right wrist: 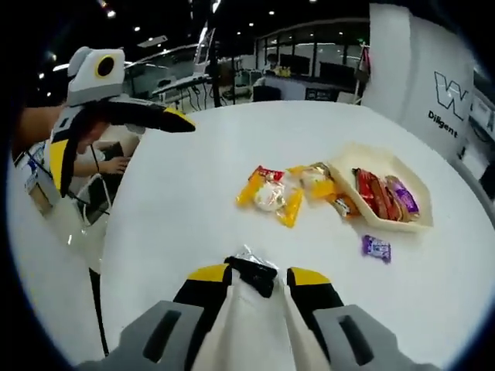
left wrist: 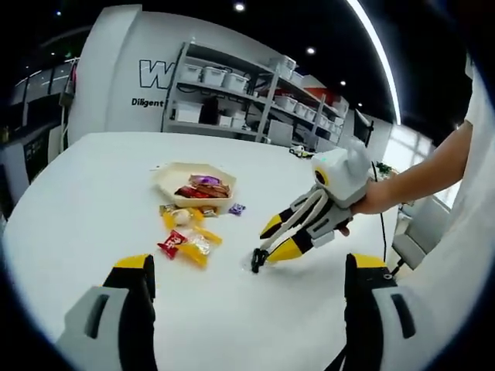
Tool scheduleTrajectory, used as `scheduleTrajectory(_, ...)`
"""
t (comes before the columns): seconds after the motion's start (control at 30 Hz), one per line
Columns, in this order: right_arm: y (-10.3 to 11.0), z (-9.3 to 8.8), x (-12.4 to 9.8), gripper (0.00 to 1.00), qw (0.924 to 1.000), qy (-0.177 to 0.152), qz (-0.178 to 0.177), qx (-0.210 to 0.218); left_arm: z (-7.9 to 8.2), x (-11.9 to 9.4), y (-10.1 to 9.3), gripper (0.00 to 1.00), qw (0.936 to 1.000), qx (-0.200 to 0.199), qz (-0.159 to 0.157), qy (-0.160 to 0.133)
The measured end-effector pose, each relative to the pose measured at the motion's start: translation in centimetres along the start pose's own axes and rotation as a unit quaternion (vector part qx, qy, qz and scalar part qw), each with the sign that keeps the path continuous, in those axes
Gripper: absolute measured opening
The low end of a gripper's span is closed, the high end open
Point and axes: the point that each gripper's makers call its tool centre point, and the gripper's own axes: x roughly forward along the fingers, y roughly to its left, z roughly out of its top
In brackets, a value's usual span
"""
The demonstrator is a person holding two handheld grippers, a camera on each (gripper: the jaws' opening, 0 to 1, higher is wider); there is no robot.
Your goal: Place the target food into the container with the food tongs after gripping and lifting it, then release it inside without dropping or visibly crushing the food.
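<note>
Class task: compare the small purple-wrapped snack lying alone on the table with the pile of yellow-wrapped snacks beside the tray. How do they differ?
The purple-wrapped snack lies alone, apart from everything; the yellow-wrapped snacks lie bunched and touching, right up to the beige tray. The purple one looks smaller than the yellow packets. Its wrapper is purple; theirs are yellow with red and white showing. Both lie on the white table, outside the tray.

A large outlined "W" (left wrist: 152, 73) stands on the white wall far behind the table, the rest of the word cut off by the shelves to its right. Just below it, small dark letters read "Diligent" (left wrist: 148, 102) — cut off there too. The right gripper view shows the same "W" and "Diligent" on the wall at far right. Print on the snack wrappers is too small to read.
</note>
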Motion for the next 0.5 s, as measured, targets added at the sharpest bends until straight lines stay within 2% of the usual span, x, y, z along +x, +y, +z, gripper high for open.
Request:
scheduleTrajectory(0.1, 0.2, -0.4, -0.5, 0.24, 0.9996, 0.001, -0.002, 0.028, 0.1, 0.2, -0.1, 0.99, 1.0000, -0.001, -0.004, 0.000)
scheduleTrajectory(0.23, 0.7, -0.7, -0.8, 0.24, 0.9995, 0.001, 0.001, 0.033, 0.0, 0.5, -0.4, 0.99, 0.9999, -0.001, -0.010, 0.001)
scheduleTrajectory(0.3, 1.3, -0.9, -0.9, 0.24, 0.9987, 0.002, 0.008, 0.050, -0.1, 0.6, -0.6, 0.99, 0.9999, -0.001, -0.012, 0.003)
scheduleTrajectory(0.43, 2.2, -1.1, -0.9, 0.24, 0.9986, 0.002, 0.020, 0.048, -0.1, 0.7, -0.8, 0.99, 0.9999, -0.003, -0.016, 0.004)
scheduleTrajectory(0.5, 3.0, -1.0, -0.9, 0.24, 0.9972, 0.003, 0.037, 0.065, -0.2, 0.6, -0.8, 0.99, 0.9999, -0.003, -0.016, 0.005)
